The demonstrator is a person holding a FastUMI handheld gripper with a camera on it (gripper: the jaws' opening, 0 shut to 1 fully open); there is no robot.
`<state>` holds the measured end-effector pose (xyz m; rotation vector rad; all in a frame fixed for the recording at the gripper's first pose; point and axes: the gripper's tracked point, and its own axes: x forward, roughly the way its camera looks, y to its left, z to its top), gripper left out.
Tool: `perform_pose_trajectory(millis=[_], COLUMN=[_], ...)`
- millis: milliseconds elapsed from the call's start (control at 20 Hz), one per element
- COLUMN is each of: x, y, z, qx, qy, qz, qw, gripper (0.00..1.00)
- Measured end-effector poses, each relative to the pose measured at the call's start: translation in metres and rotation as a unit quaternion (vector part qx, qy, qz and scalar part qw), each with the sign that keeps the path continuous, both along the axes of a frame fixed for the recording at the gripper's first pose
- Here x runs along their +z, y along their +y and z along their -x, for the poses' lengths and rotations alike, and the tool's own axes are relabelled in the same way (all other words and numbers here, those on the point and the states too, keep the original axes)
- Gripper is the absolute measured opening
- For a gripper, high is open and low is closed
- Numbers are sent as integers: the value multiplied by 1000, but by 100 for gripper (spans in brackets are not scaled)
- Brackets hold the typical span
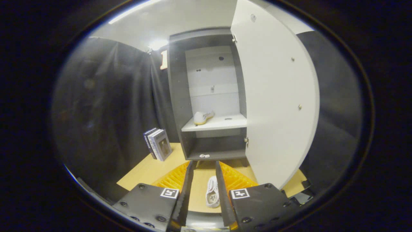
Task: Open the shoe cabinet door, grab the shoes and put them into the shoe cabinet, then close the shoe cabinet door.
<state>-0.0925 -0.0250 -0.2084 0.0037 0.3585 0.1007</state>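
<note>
The shoe cabinet [176, 96] stands ahead on a wooden table, its white door [276, 96] swung wide open to the right. One white shoe [202, 117] lies on the white middle shelf [225, 124] inside. A second white shoe [213, 191] lies sole-up on the table, low between my fingers and nearer the right one. My gripper [203, 180] is open above it, and neither finger touches the shoe. A small white bit [204, 156] rests on the cabinet's bottom shelf.
Two or three upright books [157, 144] stand on the table [151, 167] left of the cabinet. Black cloth walls close in the left and right sides. The open door's lower corner comes close beside my right finger.
</note>
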Motion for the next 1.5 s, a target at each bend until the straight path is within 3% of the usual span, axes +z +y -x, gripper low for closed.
perform_pose_trajectory(millis=[250, 550, 700, 1250, 1450, 1500], x=[-111, -257, -308, -352, -358, -357], y=[25, 11, 3, -1, 0, 0], z=[-8, -38, -46, -94, -93, -92], qx=[-20, -53, -57, -67, -63, -61], qy=[63, 147, 174, 179, 206, 216], qz=[8, -9, -3, 18, 36, 37], qw=[998, 988, 983, 981, 976, 974], gripper=[43, 41, 39, 39, 10, 9])
